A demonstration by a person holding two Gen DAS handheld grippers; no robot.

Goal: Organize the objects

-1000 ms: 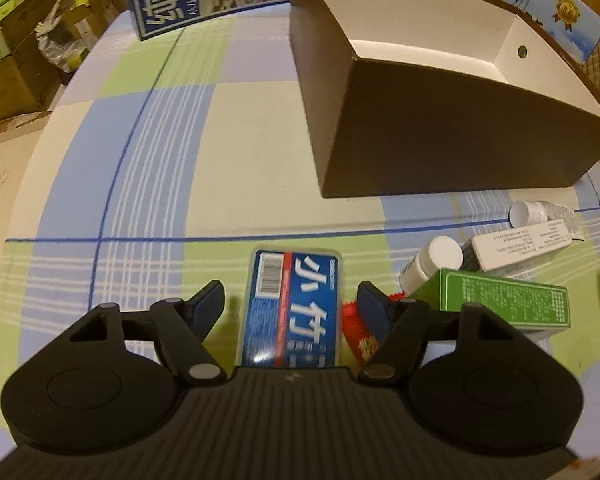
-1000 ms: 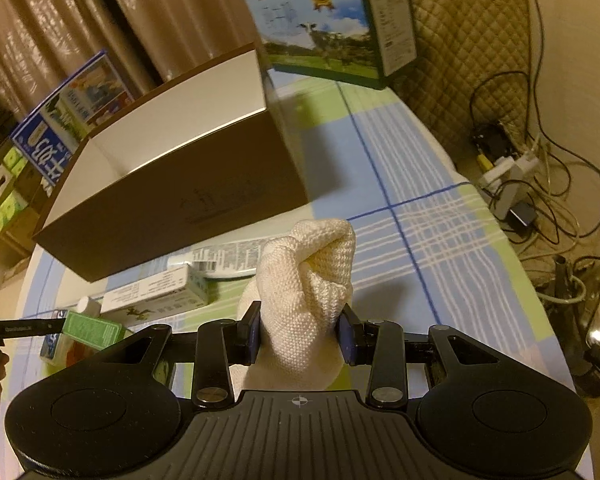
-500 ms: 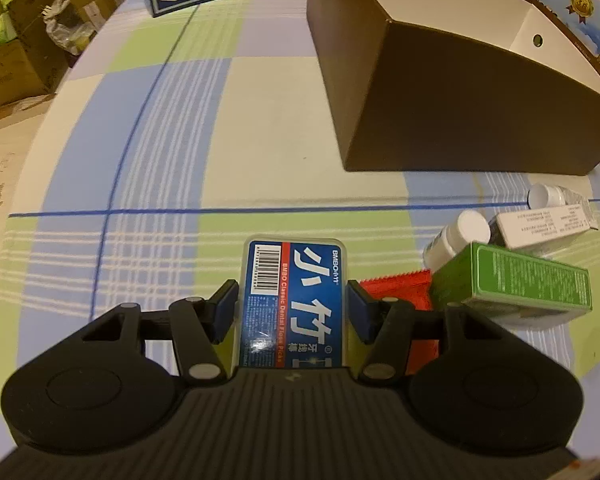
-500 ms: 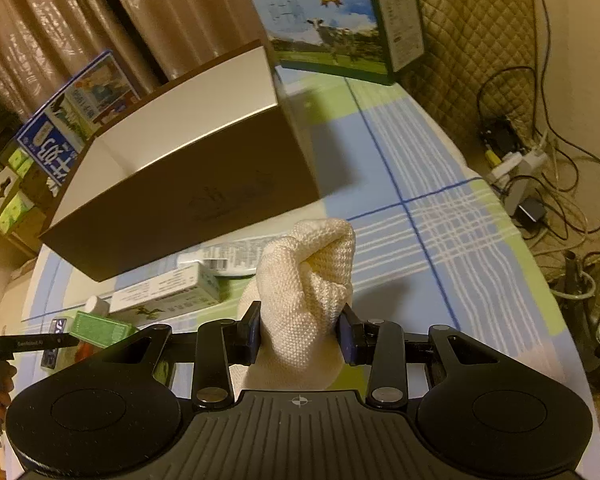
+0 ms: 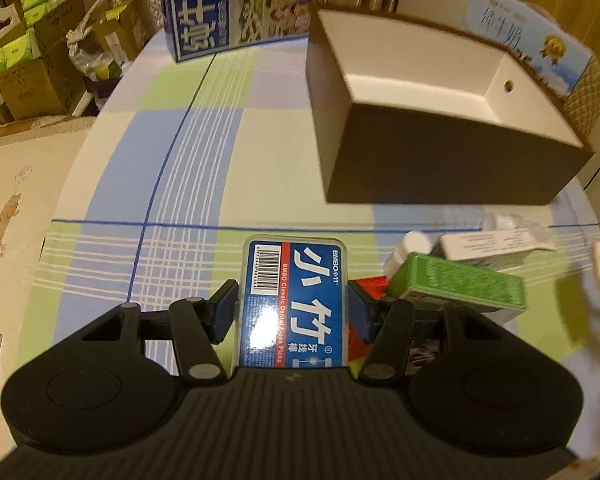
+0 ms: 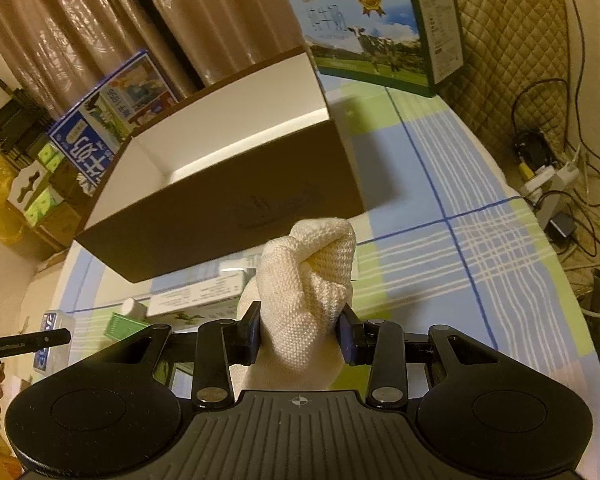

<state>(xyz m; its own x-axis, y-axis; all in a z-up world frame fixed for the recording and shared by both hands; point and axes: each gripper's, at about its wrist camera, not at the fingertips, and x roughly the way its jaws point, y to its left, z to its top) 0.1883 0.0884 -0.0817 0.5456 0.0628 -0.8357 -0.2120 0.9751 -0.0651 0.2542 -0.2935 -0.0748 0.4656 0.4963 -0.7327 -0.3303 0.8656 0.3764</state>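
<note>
My left gripper (image 5: 293,310) is shut on a blue dental floss pick box (image 5: 294,288) and holds it above the checked tablecloth. My right gripper (image 6: 300,334) is shut on a cream knitted cloth bundle (image 6: 308,300), lifted off the table. The open brown box with a white inside (image 5: 432,120) stands ahead of both grippers; it also shows in the right wrist view (image 6: 228,184). Its inside looks bare.
A green box (image 5: 460,288), a white box (image 5: 492,246), white-capped bottles (image 5: 408,248) and a red packet (image 5: 370,286) lie right of the left gripper. Milk cartons (image 5: 228,4) (image 6: 380,28) stand behind the brown box. Cables and a power strip (image 6: 552,176) lie beyond the table's right edge.
My left gripper closed on the blue floss box and lifted it. My right gripper rose a little with the cloth bundle, towards the brown box.
</note>
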